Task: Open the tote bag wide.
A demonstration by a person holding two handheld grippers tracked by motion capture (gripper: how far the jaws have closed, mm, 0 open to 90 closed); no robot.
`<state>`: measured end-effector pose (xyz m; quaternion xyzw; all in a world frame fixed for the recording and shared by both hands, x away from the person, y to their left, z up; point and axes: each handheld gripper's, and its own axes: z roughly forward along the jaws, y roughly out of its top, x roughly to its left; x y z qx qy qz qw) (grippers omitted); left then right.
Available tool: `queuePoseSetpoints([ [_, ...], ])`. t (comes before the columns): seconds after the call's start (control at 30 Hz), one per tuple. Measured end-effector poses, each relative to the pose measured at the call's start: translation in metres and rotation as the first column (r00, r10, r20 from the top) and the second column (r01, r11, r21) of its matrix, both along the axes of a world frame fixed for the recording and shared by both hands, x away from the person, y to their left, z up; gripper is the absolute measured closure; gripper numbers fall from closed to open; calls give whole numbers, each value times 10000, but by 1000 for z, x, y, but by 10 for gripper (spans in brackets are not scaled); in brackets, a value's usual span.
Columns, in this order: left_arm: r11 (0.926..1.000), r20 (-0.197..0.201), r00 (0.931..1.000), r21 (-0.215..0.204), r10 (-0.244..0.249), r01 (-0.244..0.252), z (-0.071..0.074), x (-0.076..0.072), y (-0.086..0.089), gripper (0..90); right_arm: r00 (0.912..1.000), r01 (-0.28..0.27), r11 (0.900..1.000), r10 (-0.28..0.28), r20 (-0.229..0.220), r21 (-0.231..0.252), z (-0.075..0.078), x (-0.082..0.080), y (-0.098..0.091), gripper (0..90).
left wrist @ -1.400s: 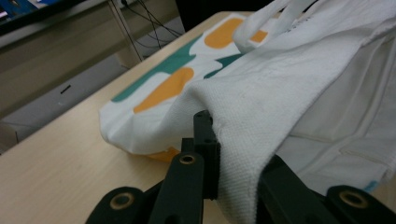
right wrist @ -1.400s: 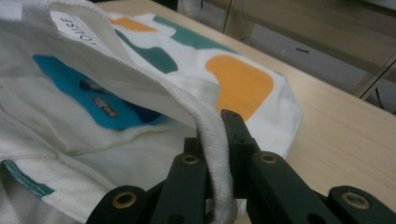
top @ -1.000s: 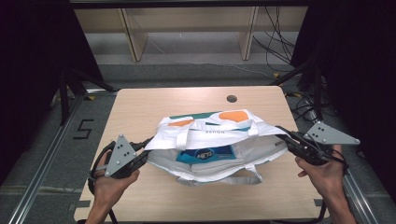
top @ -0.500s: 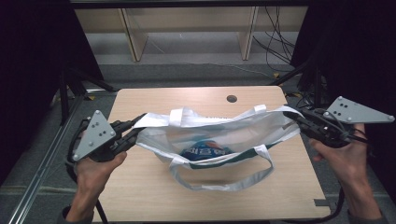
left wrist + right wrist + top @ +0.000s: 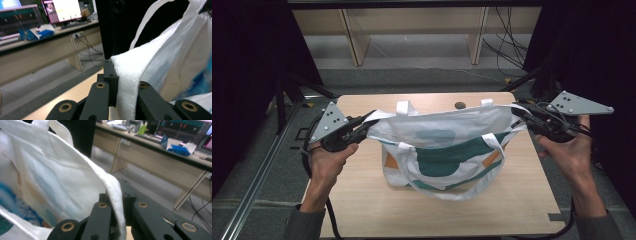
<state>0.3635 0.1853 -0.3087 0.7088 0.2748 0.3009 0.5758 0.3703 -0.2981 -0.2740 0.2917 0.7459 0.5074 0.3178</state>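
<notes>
A white tote bag (image 5: 447, 150) with green and orange print hangs stretched above the wooden table (image 5: 377, 210), its bottom resting on the tabletop. My left gripper (image 5: 368, 124) is shut on the bag's left top corner; the hem (image 5: 126, 82) runs between its jaws. My right gripper (image 5: 517, 114) is shut on the right top corner, with the hem (image 5: 113, 192) pinched in its jaws. One white handle (image 5: 452, 187) droops down the front; another handle (image 5: 404, 107) stands up at the back rim.
A round hole (image 5: 459, 105) sits near the table's far edge. Beyond the table are wooden bench legs (image 5: 354, 37) and cables (image 5: 507, 45) on the floor. A desk with monitors (image 5: 65, 10) appears in the left gripper view. Black frame bars flank the table.
Both grippers have risen and pulled apart, lifting the bag from lying flat to hanging stretched between them. The handles have dropped down.
</notes>
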Motion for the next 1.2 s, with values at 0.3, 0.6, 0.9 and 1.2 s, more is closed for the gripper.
queuePoseSetpoints([
  [0.3,9995,-792,9967,304,154,-130,-40,6,6,855,9991,83,9986,-104,-415,-518,-32,14,8,881],
  [0.6,9988,-1409,9891,-153,429,-455,-63,34,10,845,9964,247,9976,-298,-791,-652,-42,29,18,881],
  [0.9,9980,-2444,9679,-64,589,-623,-97,53,9,829,9921,539,9916,-665,-1062,-1177,-65,47,24,881],
  [1.2,9977,-3025,9521,610,458,-286,-117,57,-8,821,9711,901,9915,-1083,-2128,-937,-83,57,16,879],
])
